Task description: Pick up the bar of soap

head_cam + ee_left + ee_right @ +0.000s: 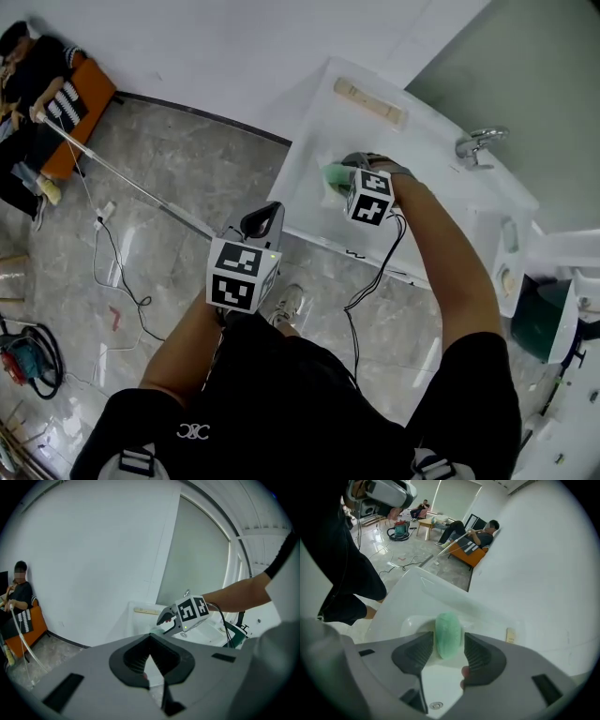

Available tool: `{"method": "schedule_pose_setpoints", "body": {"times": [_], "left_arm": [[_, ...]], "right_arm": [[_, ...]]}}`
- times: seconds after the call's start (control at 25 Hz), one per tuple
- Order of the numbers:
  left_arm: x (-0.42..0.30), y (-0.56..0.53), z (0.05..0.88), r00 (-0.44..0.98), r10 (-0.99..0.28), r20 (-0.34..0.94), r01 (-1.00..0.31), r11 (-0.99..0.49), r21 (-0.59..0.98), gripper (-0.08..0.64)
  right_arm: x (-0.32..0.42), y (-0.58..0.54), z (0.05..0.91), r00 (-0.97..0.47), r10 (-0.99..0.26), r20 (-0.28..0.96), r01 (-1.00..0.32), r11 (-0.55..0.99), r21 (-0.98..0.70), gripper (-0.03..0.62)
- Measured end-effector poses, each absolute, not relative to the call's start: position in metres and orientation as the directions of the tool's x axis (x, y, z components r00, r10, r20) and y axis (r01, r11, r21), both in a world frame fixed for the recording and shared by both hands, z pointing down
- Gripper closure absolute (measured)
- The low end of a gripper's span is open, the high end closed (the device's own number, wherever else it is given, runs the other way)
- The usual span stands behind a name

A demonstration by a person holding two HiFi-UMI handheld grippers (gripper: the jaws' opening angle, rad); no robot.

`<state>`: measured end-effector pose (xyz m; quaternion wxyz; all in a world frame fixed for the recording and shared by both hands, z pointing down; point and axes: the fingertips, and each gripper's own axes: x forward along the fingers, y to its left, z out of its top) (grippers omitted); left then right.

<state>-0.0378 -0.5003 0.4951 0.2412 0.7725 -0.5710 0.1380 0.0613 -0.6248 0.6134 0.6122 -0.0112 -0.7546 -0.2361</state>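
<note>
While the right gripper (449, 638) straddles the green soap bar (448, 626) in the white sink (423, 588), fingers (415, 652) released, the left gripper (150, 638) hangs clenched, empty.

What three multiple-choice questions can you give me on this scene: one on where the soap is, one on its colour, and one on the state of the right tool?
1. Where is the bar of soap?
A) on a wooden shelf
B) in the white basin, between the jaws of the right tool
C) in a blue bucket

2. What colour is the soap?
A) green
B) pink
C) brown

3. How do the right tool's jaws stand?
A) shut, with nothing between them
B) apart, one on each side of the soap
C) shut on a towel

Answers:
1 B: the right gripper view shows it lying in the basin's recess between the jaws.
2 A: it is pale green against the white.
3 B: a dark pad shows on each side of the soap.
</note>
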Motion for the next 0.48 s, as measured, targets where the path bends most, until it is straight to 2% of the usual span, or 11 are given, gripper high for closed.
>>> {"method": "schedule_pose_setpoints", "body": {"times": [0.28, 0.36, 0.48], "left_arm": [[-0.043, -0.498, 0.5, 0.315, -0.809, 0.496, -0.947, -0.231, 0.223, 0.553], [-0.042, -0.499, 0.501, 0.322, -0.806, 0.496, -0.945, -0.238, 0.225, 0.554], [-0.04, -0.5, 0.501, 0.332, -0.801, 0.498, -0.942, -0.253, 0.222, 0.554]], "right_arm": [[0.054, -0.627, 0.623, -0.2, -0.279, 0.939, 0.396, 0.854, 0.338, 0.393], [0.055, -0.623, 0.625, -0.181, -0.266, 0.947, 0.422, 0.848, 0.319, 0.436], [0.055, -0.622, 0.627, -0.163, -0.233, 0.959, 0.426, 0.86, 0.281, 0.439]]}}
